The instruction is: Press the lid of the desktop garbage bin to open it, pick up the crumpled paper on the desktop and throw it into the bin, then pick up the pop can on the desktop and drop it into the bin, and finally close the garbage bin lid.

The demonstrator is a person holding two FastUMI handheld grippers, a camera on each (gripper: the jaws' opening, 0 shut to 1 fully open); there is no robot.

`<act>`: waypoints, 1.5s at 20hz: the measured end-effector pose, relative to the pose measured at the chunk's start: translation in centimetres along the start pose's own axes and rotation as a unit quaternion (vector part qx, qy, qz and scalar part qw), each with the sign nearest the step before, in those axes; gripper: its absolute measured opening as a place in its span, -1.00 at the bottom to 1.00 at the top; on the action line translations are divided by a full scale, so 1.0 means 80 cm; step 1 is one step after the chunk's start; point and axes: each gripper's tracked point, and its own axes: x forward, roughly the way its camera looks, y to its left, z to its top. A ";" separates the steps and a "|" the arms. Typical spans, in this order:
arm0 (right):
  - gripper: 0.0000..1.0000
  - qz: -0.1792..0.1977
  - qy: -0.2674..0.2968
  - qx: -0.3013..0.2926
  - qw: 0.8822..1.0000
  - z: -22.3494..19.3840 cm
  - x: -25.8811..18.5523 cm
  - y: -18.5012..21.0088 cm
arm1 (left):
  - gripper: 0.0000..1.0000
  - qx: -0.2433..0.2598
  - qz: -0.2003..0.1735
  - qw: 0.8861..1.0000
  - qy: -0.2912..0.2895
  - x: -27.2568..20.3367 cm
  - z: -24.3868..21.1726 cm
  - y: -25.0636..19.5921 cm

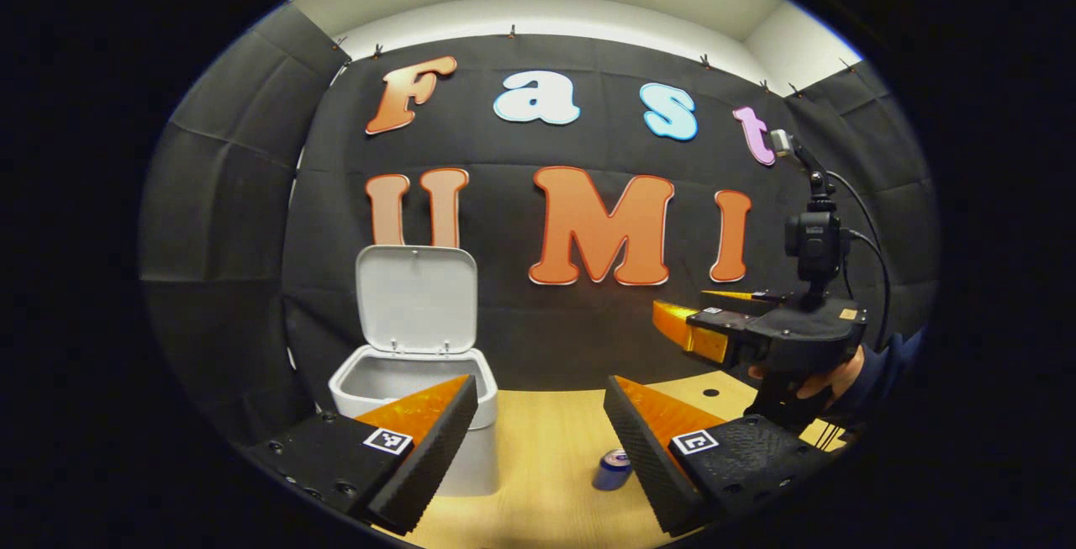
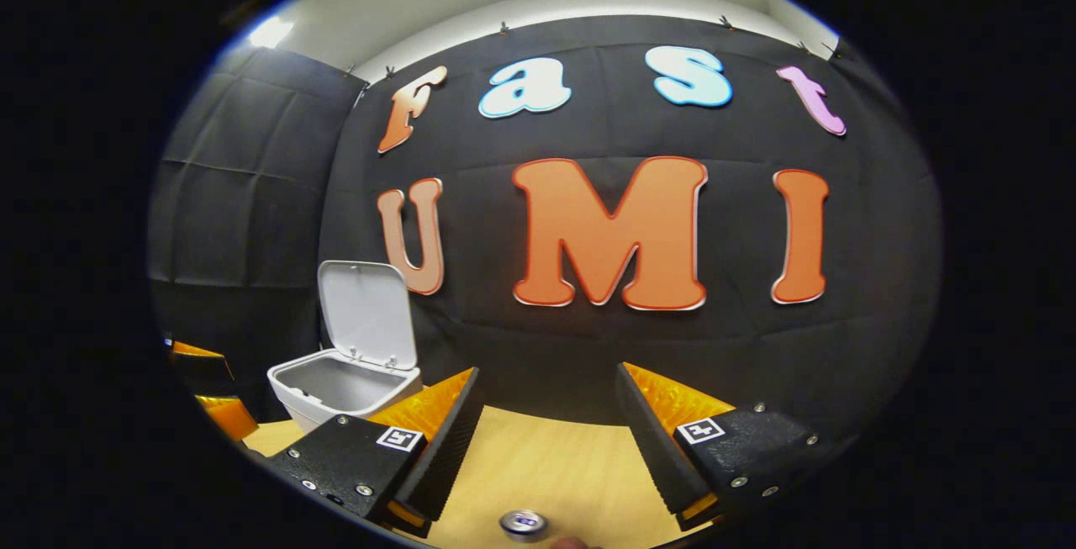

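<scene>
Bin (image 1: 471, 448): white, lower left of the left gripper view, on the wooden desktop (image 1: 546, 448); partly behind the near finger. Also lower left in the right gripper view (image 2: 336, 389).
Lid (image 1: 416, 297): up, standing roughly upright at the back of the bin — opening exposed; inside not readable.
Pop can (image 1: 614, 469): standing upright on the desktop, bottom centre of the left gripper view, just beside the right-hand finger. In the right gripper view its top (image 2: 524, 522) shows at the bottom edge, between the two fingers.
Left gripper (image 1: 538, 448): fingers apart, nothing between them.
Right gripper (image 2: 546, 440): fingers spread wide, gripping nothing — seen also at the right of the left gripper view (image 1: 698, 326), raised above the desktop, held by a hand (image 1: 828, 377).
</scene>
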 end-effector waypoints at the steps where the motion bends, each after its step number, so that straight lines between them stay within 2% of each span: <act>1: 0.87 -0.014 0.002 0.000 1.000 -0.001 -0.007 -0.017 | 0.92 -0.005 -0.015 1.000 0.010 0.009 -0.015 -0.014; 8: 0.87 -0.083 0.014 -0.012 0.996 0.000 -0.061 -0.110 | 0.92 0.008 -0.073 0.996 0.059 0.051 -0.097 -0.083; 16: 0.87 -0.140 0.034 -0.012 0.990 -0.012 -0.124 -0.172 | 0.93 0.029 -0.106 0.985 0.134 0.098 -0.226 -0.132; 20: 0.87 -0.162 0.042 -0.023 0.986 -0.012 -0.144 -0.190 | 0.92 0.052 -0.106 0.978 0.170 0.126 -0.290 -0.138; 23: 0.87 -0.177 0.051 -0.028 0.983 -0.014 -0.154 -0.202 | 0.94 0.061 -0.105 0.967 0.222 0.142 -0.342 -0.139; 24: 0.87 -0.179 0.053 -0.026 0.982 -0.014 -0.157 -0.205 | 0.89 0.061 -0.104 0.966 0.231 0.148 -0.358 -0.140; 25: 0.87 -0.181 0.054 -0.025 0.982 -0.014 -0.159 -0.206 | 0.97 0.065 -0.105 0.962 0.242 0.154 -0.371 -0.141; 30: 0.87 -0.200 0.065 -0.039 0.977 -0.016 -0.167 -0.223 | 0.97 0.071 -0.105 0.954 0.270 0.166 -0.414 -0.143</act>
